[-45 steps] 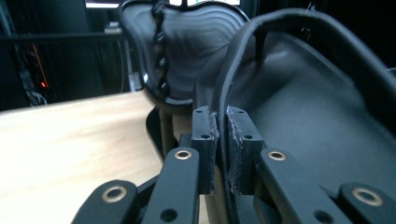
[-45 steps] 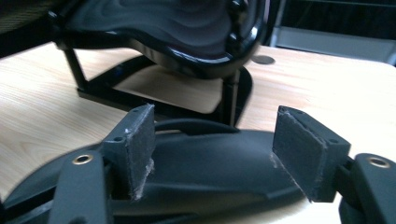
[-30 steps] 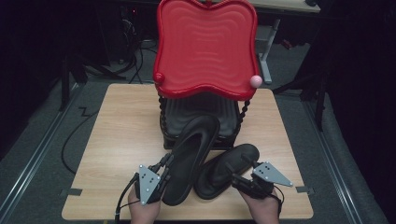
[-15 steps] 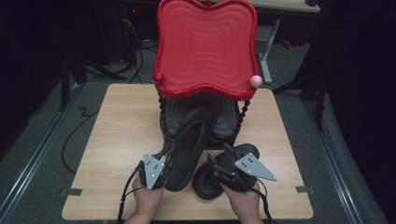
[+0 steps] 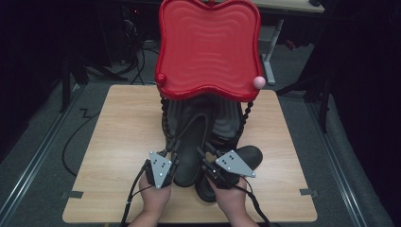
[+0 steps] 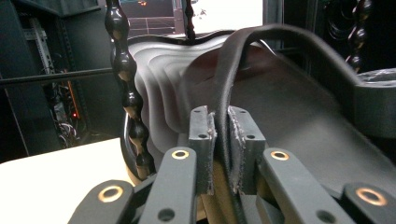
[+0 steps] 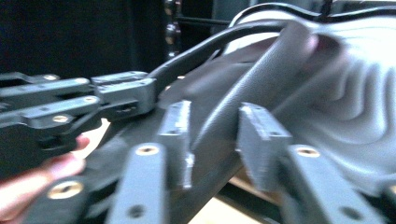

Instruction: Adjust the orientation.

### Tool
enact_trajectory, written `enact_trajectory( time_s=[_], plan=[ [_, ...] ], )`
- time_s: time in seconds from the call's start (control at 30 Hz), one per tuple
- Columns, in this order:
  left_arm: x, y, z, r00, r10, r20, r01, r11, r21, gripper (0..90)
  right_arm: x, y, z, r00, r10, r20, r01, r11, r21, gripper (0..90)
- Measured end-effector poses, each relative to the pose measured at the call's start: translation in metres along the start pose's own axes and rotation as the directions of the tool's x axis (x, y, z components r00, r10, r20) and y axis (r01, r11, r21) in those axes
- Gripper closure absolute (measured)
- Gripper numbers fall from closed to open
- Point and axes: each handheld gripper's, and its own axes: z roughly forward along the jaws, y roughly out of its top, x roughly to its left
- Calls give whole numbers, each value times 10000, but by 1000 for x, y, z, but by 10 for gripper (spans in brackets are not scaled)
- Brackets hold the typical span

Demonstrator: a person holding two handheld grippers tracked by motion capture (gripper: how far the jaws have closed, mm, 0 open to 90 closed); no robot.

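**Sandal onto lower shelf: both grippers at the straps**

High view: a black sandal (image 5: 191,146) lies toe-first into the dark lower shelf (image 5: 227,120) of a rack with a glossy red, wavy top tray (image 5: 208,47) on beaded black posts (image 5: 247,113). Its long axis runs away from the person, heel near the hands. The left gripper (image 5: 171,152) sits at its left edge, the right gripper (image 5: 204,155) at its right edge; both are about equally near. A second sandal (image 5: 236,163) lies flat on the wooden table (image 5: 118,142), under the right hand.

Left gripper view: the jaws are pinched tight on one thin strap (image 6: 223,130), matte and rubbery, which arches up and forward. The footbed (image 6: 299,126) spreads to the right; the ribbed shelf surface lies beyond.

Right gripper view (blurred): the jaws have just been closing around the broader strap (image 7: 219,126). The left pad looks to touch it; a gap remains at the right pad, so no firm grip yet. The left gripper shows at the left.

Judgement: the next push goes along the sandal's long axis, deeper onto the shelf.
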Motion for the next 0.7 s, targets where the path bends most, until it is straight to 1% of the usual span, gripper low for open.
enact_trajectory(
  time_s=[0.03, 0.07, 0.1, 0.13, 0.17, 0.23, 0.27, 0.3, 0.33, 0.37, 0.4, 0.43, 0.5, 0.53, 0.57, 0.6, 0.63, 0.67, 0.7],
  plan=[
    [1, 0, 4, 9999, 105, -58, -105, 9999, 47, 805, -1, -1, 4, 9997, -168, 198, 168, 9999, -1, 717],
    [2, 1, 7, 9999, 137, -76, -137, 9999, 48, 803, -2, -1, 9, 9993, -237, 289, 235, 9997, 40, 739],
    [2, 2, 12, 9997, 222, -131, -221, 9998, 31, 798, -8, -2, 19, 9985, -258, 476, 258, 9997, 19, 787],
    [2, 3, 14, 9995, 253, -180, -252, 9997, 34, 798, -8, -2, 19, 9985, -258, 476, 258, 9997, 19, 787],
    [3, 4, 20, 9990, 342, -281, -341, 9994, 30, 798, -10, -2, 22, 9982, -308, 523, 308, 9995, 3, 792],
    [4, 4, 30, 9987, 359, -361, -356, 9993, 97, 795, -16, -2, 33, 9969, -335, 719, 341, 9994, -64, 810],
    [6, 4, 36, 9990, 294, -338, -288, 9994, 190, 796, -18, -1, 37, 9967, -294, 758, 303, 9995, -98, 818],
    [8, 4, 42, 9993, 234, -305, -228, 9995, 196, 796, -23, 0, 44, 9957, -366, 852, 379, 9992, -133, 824],
    [8, 4, 42, 9993, 234, -305, -228, 9995, 196, 795, -23, 0, 44, 9957, -366, 852, 379, 9992, -133, 824],
    [9, 3, 47, 9994, 209, -287, -204, 9997, 166, 795, -24, 0, 46, 9951, -412, 893, 429, 9989, -168, 825],
    [9, 3, 50, 9994, 200, -272, -196, 9997, 168, 791, -28, 1, 52, 9925, -513, 1108, 539, 9983, -209, 830],
    [9, 3, 53, 9995, 199, -241, -195, 9997, 175, 791, -28, 1, 52, 9925, -513, 1108, 539, 9983, -209, 830],
    [9, 0, 59, 9996, 268, -89, -266, 9994, 215, 780, -31, -1, 57, 9897, -496, 1344, 523, 9985, -169, 832],
    [10, -1, 61, 9997, 180, 185, -185, 9994, 308, 766, -31, -2, 59, 9871, -550, 1501, 576, 9982, -136, 833],
    [11, -2, 60, 9990, 3, 457, -21, 9992, 402, 746, -31, -3, 60, 9828, -641, 1729, 671, 9977, -114, 836],
    [12, -2, 58, 9984, -113, 549, 94, 9993, 349, 729, -32, -4, 60, 9791, -683, 1913, 720, 9973, -123, 841],
    [12, -1, 55, 9974, -230, 679, 204, 9990, 389, 706, -32, -5, 62, 9787, -628, 1954, 660, 9978, -99, 847],
    [10, -1, 51, 9966, -230, 789, 200, 9991, 377, 685, -32, -5, 62, 9769, -632, 2040, 661, 9978, -74, 851],
    [8, 0, 47, 9970, -38, 777, 16, 9996, 278, 677, -32, -5, 63, 9751, -607, 2134, 639, 9979, -79, 853]
  ],
)
